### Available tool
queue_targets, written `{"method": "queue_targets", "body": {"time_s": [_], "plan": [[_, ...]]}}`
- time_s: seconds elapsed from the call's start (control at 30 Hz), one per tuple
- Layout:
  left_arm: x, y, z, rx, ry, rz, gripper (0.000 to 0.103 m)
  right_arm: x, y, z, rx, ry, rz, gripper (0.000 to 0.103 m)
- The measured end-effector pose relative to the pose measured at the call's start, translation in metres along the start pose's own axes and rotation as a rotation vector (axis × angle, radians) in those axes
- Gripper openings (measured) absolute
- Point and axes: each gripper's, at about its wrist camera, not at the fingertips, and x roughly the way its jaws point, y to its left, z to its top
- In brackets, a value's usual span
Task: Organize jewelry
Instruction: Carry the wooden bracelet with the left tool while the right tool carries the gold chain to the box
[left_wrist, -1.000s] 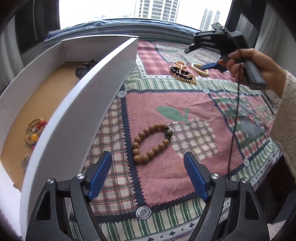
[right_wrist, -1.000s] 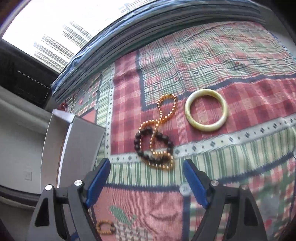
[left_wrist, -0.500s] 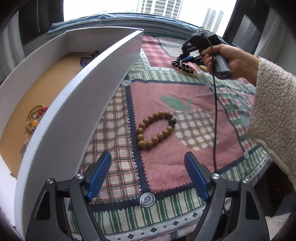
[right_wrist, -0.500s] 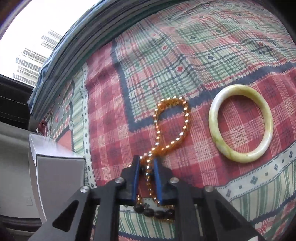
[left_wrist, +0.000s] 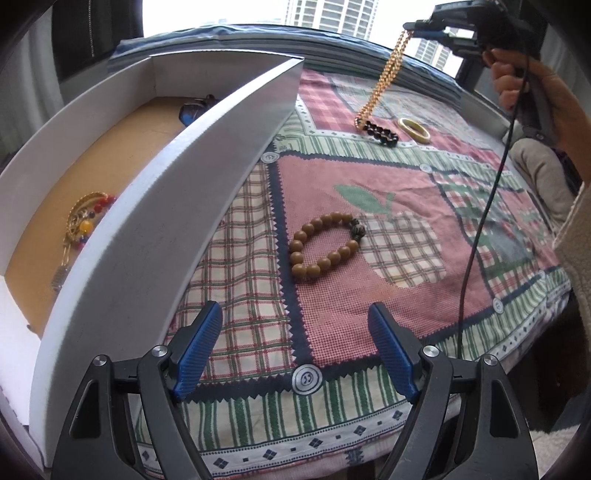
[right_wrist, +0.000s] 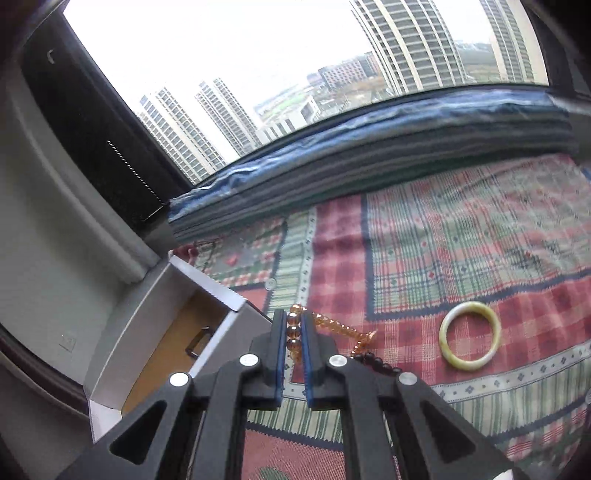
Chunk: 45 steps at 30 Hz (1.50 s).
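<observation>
The right gripper (right_wrist: 294, 332) is clenched on an amber bead strand (left_wrist: 384, 77): round, translucent orange-gold beads sit pinched between its ribbed blue pads, and the rest of the strand hangs down in a doubled line to the cloth. Its lower end touches a dark bead bracelet (left_wrist: 380, 132), glossy and near black, that lies on the patchwork tablecloth (left_wrist: 332, 302). Just beside that bracelet rests a pale jade bangle (right_wrist: 470, 335), a smooth, solid ring of creamy green-yellow.

The left gripper (left_wrist: 295, 347) stands released, jaws wide apart over the cloth with nothing between them. Ahead of it lies a wooden bead bracelet (left_wrist: 325, 246), matte tan spheres in an oval loop, closed by one darker carved bead.

The cloth is woven, in red, green and cream checks with navy zigzag borders and round white emblems. A white-walled box (left_wrist: 177, 192) with a brown cardboard floor sits at the cloth's left side; its tall near wall hides part of the inside. In it lies a gold chain with coloured beads (left_wrist: 83, 221), and a dark blue object at the far end that I cannot identify. A person's hand (left_wrist: 532, 92) and a fleecy sleeve (left_wrist: 576, 258) hold the right gripper, its black cable trailing down.
</observation>
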Motion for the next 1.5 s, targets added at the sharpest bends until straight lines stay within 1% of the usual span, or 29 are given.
{"method": "queue_targets", "body": {"time_s": [0.17, 0.33, 0.43, 0.53, 0.63, 0.7, 0.77, 0.8, 0.83, 0.87, 0.93, 0.97, 1.0, 1.03, 1.07, 1.1, 1.13, 1.17, 1.2, 1.27, 1.33, 1.43, 1.5], "plan": [[-0.004, 0.002, -0.004, -0.010, 0.002, 0.011, 0.082, -0.048, 0.043, 0.003, -0.102, -0.046, 0.046, 0.008], [-0.016, 0.009, -0.010, -0.019, -0.019, 0.013, 0.082, -0.093, 0.074, -0.014, -0.176, -0.092, 0.064, 0.008], [-0.017, 0.009, -0.012, -0.013, -0.016, 0.011, 0.082, -0.115, 0.080, -0.034, -0.188, -0.094, 0.085, 0.008], [-0.015, 0.003, -0.008, 0.004, -0.012, 0.001, 0.082, -0.132, 0.079, -0.061, -0.191, -0.079, 0.105, 0.008], [-0.015, -0.015, 0.008, 0.082, -0.041, -0.030, 0.082, -0.144, 0.077, -0.093, -0.194, -0.052, 0.119, 0.008], [-0.006, -0.029, 0.022, 0.147, -0.036, -0.061, 0.082, -0.154, 0.073, -0.114, -0.187, -0.044, 0.129, 0.008], [0.011, -0.039, 0.036, 0.166, -0.020, -0.080, 0.082, -0.165, 0.070, -0.131, -0.180, -0.048, 0.134, 0.008], [0.023, -0.044, 0.042, 0.165, 0.001, -0.083, 0.081, -0.171, 0.069, -0.138, -0.175, -0.051, 0.136, 0.008], [0.036, -0.049, 0.047, 0.168, 0.026, -0.081, 0.074, -0.176, 0.067, -0.145, -0.167, -0.057, 0.139, 0.008], [0.050, -0.054, 0.050, 0.177, 0.052, -0.069, 0.069, -0.182, 0.064, -0.149, -0.157, -0.063, 0.145, 0.008], [0.073, -0.064, 0.054, 0.202, 0.087, -0.023, 0.054, -0.192, 0.058, -0.156, -0.138, -0.076, 0.157, 0.008], [0.081, -0.068, 0.054, 0.212, 0.097, -0.002, 0.052, -0.197, 0.055, -0.159, -0.132, -0.085, 0.158, 0.008], [0.088, -0.071, 0.055, 0.219, 0.107, 0.013, 0.048, -0.202, 0.052, -0.161, -0.128, -0.093, 0.158, 0.008], [0.093, -0.072, 0.056, 0.221, 0.119, 0.019, 0.041, -0.206, 0.050, -0.163, -0.125, -0.100, 0.158, 0.008], [0.098, -0.073, 0.056, 0.213, 0.136, 0.022, 0.038, -0.209, 0.047, -0.164, -0.121, -0.106, 0.157, 0.008], [0.099, -0.073, 0.058, 0.202, 0.122, 0.028, 0.037, -0.211, 0.045, -0.165, -0.118, -0.111, 0.156, 0.008], [0.100, -0.072, 0.059, 0.190, 0.126, 0.032, 0.032, -0.213, 0.042, -0.167, -0.116, -0.113, 0.157, 0.008], [0.100, -0.071, 0.060, 0.178, 0.125, 0.031, 0.024, -0.214, 0.041, -0.168, -0.115, -0.117, 0.156, 0.008], [0.100, -0.069, 0.062, 0.166, 0.128, 0.019, 0.012, -0.215, 0.039, -0.168, -0.115, -0.120, 0.153, 0.008], [0.098, -0.062, 0.064, 0.120, 0.141, -0.030, 0.012, -0.216, 0.039, -0.170, -0.122, -0.124, 0.146, 0.008], [0.092, -0.056, 0.065, 0.066, 0.136, -0.083, 0.012, -0.215, 0.038, -0.172, -0.126, -0.129, 0.133, 0.008], [0.067, -0.044, 0.068, -0.012, 0.111, -0.173, 0.012, -0.214, 0.034, -0.173, -0.111, -0.128, 0.128, 0.008], [0.043, -0.037, 0.071, -0.052, 0.078, -0.227, 0.012, -0.210, 0.032, -0.172, -0.106, -0.117, 0.116, 0.008]]}}
